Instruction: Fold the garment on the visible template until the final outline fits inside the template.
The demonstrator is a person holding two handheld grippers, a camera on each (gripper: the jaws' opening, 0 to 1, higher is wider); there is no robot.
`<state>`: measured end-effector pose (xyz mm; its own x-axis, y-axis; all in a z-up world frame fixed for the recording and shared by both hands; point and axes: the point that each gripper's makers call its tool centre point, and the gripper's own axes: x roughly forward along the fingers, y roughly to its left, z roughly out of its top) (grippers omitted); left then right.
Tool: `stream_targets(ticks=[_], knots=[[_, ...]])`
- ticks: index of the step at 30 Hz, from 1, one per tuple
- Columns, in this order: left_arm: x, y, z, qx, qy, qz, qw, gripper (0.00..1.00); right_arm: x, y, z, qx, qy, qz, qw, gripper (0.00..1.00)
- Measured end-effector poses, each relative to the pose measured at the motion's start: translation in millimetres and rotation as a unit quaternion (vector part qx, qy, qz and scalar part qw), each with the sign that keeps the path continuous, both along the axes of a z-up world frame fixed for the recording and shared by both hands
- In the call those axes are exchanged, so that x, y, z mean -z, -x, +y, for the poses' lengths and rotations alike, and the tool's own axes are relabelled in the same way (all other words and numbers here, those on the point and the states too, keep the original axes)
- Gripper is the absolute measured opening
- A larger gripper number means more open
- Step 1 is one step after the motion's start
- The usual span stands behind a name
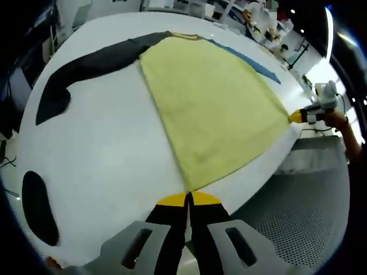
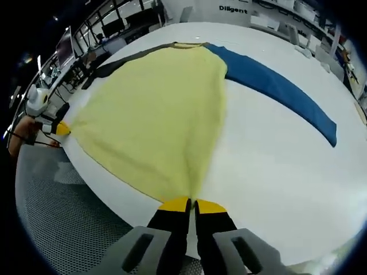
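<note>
Garment [image 1: 212, 109]: the hem corner held at the left gripper [image 1: 188, 200] is hidden between the closed yellow tips, and likewise at the right gripper [image 2: 191, 205] in the right gripper view. Dark sleeve [image 1: 86, 71] is largely covered by the yellow body in the right gripper view. Template outline on the table [image 2: 275, 149] cannot be made out. Background benches [image 1: 252, 17] are too small and blurred to identify.

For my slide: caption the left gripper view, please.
Left gripper shut on hem corner of yellow-bodied garment spread across white table.
</note>
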<state>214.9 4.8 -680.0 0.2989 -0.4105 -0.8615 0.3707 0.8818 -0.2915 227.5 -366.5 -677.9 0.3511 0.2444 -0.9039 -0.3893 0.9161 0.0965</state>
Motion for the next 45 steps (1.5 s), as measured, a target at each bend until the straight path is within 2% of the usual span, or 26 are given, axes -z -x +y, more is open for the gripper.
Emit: stream_targets(ticks=[3,5,6,8,10,11,13,15,17,23,26,29,30,32,34,40,41,42,44,45], knots=[[-3.6,-2.0,-2,-0.006,0.005,-0.008,0.9999,0.0,-3.2,1,1,-0.01,0.004,-0.004,0.9999,0.0],[-9.4,-4.6,-6,-0.009,0.016,-0.018,0.9997,0.05,-7.3,-1,1,-0.005,-0.001,-0.009,0.9999,0.1],[-12.0,-6.1,-7,-0.01,0.015,-0.024,0.9995,0.08,-10.9,-4,3,-0.001,-0.012,-0.018,0.9998,0.19],[-18.2,-12.3,-5,0.014,-0.011,-0.057,0.9982,0.17,-23.9,-12,9,0.029,-0.054,-0.04,0.9973,0.31],[-27.7,-15.3,-11,0.013,-0.001,-0.072,0.9973,0.24,-38.3,-20,17,0.033,-0.092,-0.069,0.9928,0.41],[-36.6,-24.6,-16,0.013,0.014,-0.107,0.9941,0.29,-46.4,-24,23,0.031,-0.118,-0.086,0.9889,0.47],[-47.5,-30.5,-20,0.02,0.012,-0.143,0.9894,0.36,-58.4,-26,32,0.049,-0.166,-0.087,0.981,0.56],[-52.2,-29.7,-22,0.026,0.013,-0.149,0.9885,0.42,-68.5,-29,36,0.045,-0.181,-0.101,0.9772,0.67],[-58.5,-31.0,-25,0.031,0.011,-0.164,0.9859,0.49,-73.3,-31,34,0.041,-0.18,-0.109,0.9768,0.72],[-68.6,-31.6,-26,0.015,0.021,-0.186,0.9822,0.76,-77.7,-37,25,0.044,-0.173,-0.12,0.9765,0.82],[-72.7,-30.0,-28,0.015,0.025,-0.2,0.9793,0.86,-82.5,-43,16,0.05,-0.175,-0.132,0.9743,0.88],[-76.7,-30.4,-29,0.011,0.026,-0.217,0.9757,0.96,-93.5,-54,7,0.076,-0.205,-0.149,0.9645,0.98],[-79.4,-31.8,-30,0.013,0.026,-0.229,0.973,0.98,-95.5,-56,3,0.079,-0.205,-0.15,0.9639,0.99],[-83.4,-31.7,-32,0.015,0.029,-0.24,0.9702,0.99,-101.4,-62,-4,0.088,-0.209,-0.161,0.9604,0.99],[-84.1,-32.7,-32,0.011,0.034,-0.24,0.9701,0.99,-106.1,-69,-15,0.096,-0.211,-0.171,0.9575,0.99],[-83.7,-32.6,-35,0.017,0.027,-0.243,0.9695,0.99,-108.2,-85,-52,0.116,-0.182,-0.181,0.9594,0.99],[-83.0,-31.0,-35,0.02,0.026,-0.241,0.97,0.99,-109.3,-87,-57,0.124,-0.186,-0.181,0.9579,0.99],[-82.1,-30.5,-35,0.021,0.025,-0.239,0.9705,0.99,-112.9,-91,-62,0.14,-0.2,-0.184,0.9522,0.99],[-80.2,-30.2,-34,0.02,0.018,-0.239,0.9706,0.99,-117.6,-98,-71,0.156,-0.216,-0.187,0.9454,0.99],[-78.6,-29.2,-34,0.021,0.016,-0.236,0.9713,0.99,-118.8,-100,-75,0.157,-0.216,-0.191,0.9446,0.99]])
